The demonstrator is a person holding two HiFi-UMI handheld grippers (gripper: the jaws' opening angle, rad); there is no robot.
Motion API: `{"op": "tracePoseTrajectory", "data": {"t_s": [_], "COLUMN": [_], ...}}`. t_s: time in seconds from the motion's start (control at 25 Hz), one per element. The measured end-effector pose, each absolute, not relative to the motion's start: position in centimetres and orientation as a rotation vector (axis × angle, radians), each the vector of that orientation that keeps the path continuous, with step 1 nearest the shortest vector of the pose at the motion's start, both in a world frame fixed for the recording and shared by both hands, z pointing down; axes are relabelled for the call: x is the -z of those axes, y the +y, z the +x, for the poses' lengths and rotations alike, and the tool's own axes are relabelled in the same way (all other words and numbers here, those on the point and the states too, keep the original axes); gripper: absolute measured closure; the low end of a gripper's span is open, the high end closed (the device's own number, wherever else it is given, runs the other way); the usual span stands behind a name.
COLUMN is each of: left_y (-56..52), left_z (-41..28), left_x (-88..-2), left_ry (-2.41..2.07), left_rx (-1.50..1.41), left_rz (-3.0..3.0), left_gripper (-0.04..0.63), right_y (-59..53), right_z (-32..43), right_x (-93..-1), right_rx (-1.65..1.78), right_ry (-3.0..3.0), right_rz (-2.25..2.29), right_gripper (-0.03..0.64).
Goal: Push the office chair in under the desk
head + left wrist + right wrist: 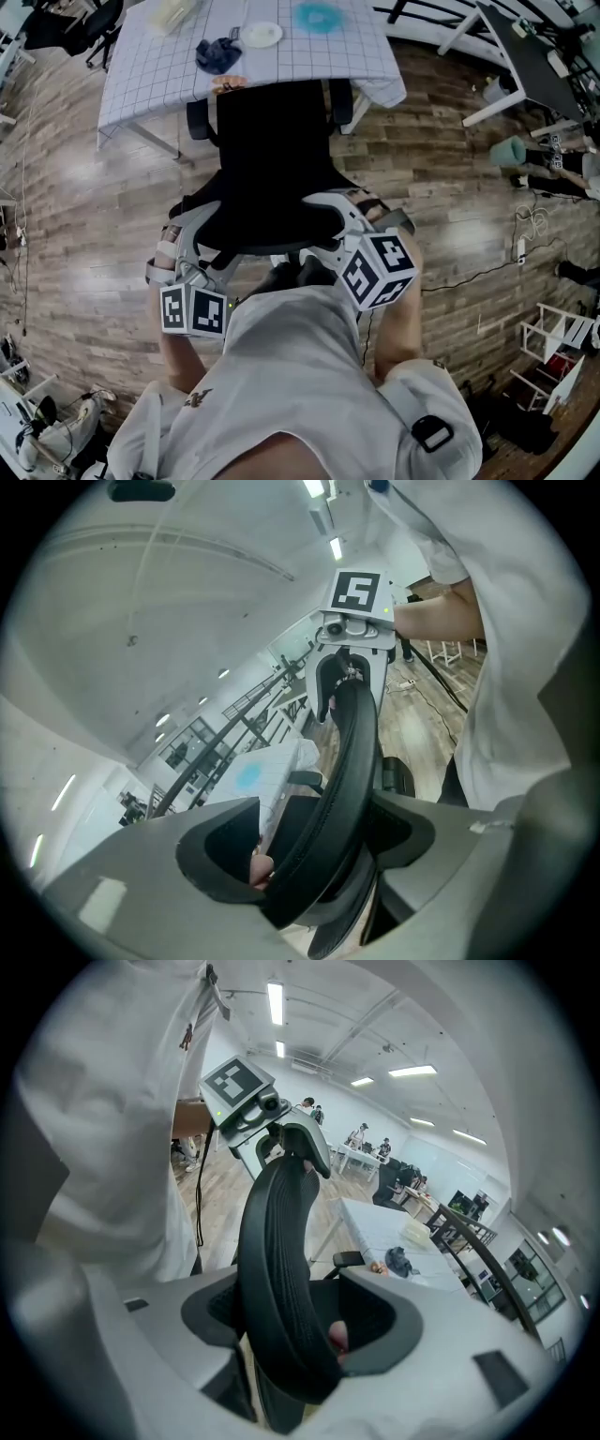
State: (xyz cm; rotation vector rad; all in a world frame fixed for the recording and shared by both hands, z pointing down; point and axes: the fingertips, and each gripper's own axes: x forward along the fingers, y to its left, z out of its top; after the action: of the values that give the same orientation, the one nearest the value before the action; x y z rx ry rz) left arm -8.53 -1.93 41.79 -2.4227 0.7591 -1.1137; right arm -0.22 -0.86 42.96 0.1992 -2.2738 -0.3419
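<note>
Seen from the head view, the black mesh-backed office chair [272, 159] stands facing the desk [159, 75], a table draped in a white cloth ruled in squares. The chair's front is tucked just under the near edge, while its back and base are out over the wood-plank floor [84, 216]. On the cloth lie a crumpled dark blue rag [217, 54], a small white round plate [262, 35] and a pale blue disc [317, 16]. A person in a white shirt [291, 375] stands right behind the chair with both tools on the top of its back. The left gripper [202, 242] is at the left corner and the right gripper [328, 214] at the right corner, their marker cubes nearest the body. In the left gripper view, the curved black rim of the chair's back runs straight up between the grey jaws. The jaws stand wide and bear on it from both sides, so the tool is clamped on the rim. The other tool sits at the rim's far end, and the desk lies beyond to the left. In the right gripper view, the same padded rim fills the gap between that tool's jaws, pressed against both pads. This tool grips the chair too, and the desk is off to its right.
</note>
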Motion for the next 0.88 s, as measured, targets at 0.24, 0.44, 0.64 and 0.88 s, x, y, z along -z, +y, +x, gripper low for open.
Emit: {"op": "tracePoseTrajectory", "data": {"t_s": [0.24, 0.44, 0.64, 0.88], "left_y": [-3.1, -4.5, -5.8, -7.3], "left_z": [-7.9, -7.3, -6.7, -6.1], "left_x": [-42.0, -42.1, -42.0, -41.9], "left_ry": [0.773, 0.79, 0.805, 0.825], "left_rx": [1.135, 1.147, 1.147, 1.155], "left_rz": [-2.419, -2.421, -2.423, -2.423], "left_gripper": [0.276, 0.276, 0.276, 0.276], "right_y": [-2.1, -3.6, -4.9, -6.6], "right_z": [0.4, 1.1, 1.6, 2.3], "right_x": [-43.1, -43.2, -43.0, -42.9], "right_rx": [0.356, 0.367, 0.384, 0.4], "right_ry": [-2.275, -2.277, -2.292, -2.3], "right_rz": [0.177, 0.162, 0.156, 0.136], "right_gripper": [0.351, 0.351, 0.351, 0.351]}}
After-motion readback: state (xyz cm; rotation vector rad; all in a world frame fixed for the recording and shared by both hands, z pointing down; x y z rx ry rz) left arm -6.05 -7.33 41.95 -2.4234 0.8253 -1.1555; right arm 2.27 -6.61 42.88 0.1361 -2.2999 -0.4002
